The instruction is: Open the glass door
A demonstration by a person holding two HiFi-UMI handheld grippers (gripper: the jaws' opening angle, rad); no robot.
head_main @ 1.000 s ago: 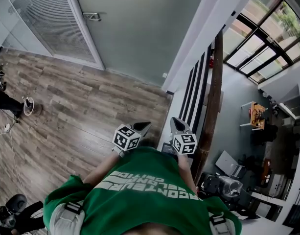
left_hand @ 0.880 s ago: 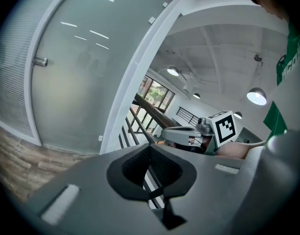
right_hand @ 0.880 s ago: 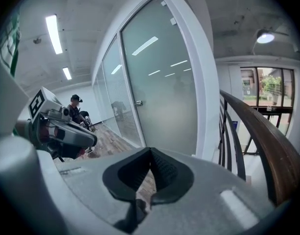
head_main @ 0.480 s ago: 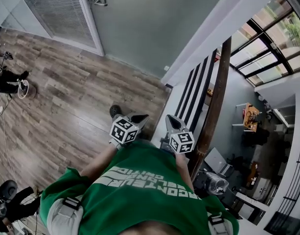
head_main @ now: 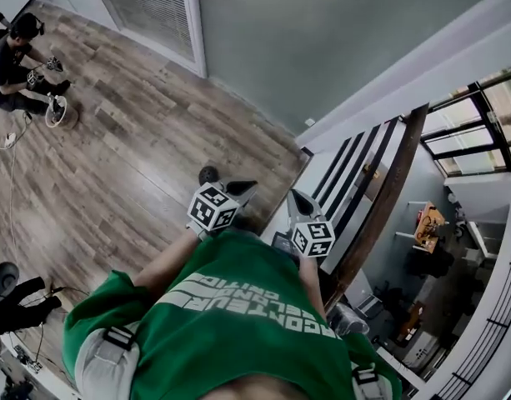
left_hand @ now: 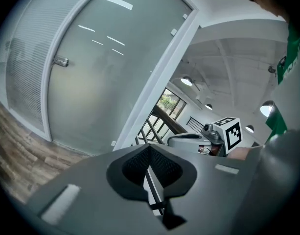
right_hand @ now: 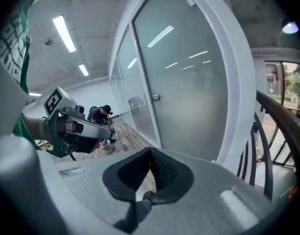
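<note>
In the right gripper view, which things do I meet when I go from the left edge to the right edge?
left gripper → door handle → white door frame → dark railing

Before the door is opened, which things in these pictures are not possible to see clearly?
- What lies behind the glass door: the frosted pane hides it in all views.
- Door handle: too small in every view to tell its shape.
- Floor nearest the camera: the green shirt covers it in the head view.
</note>
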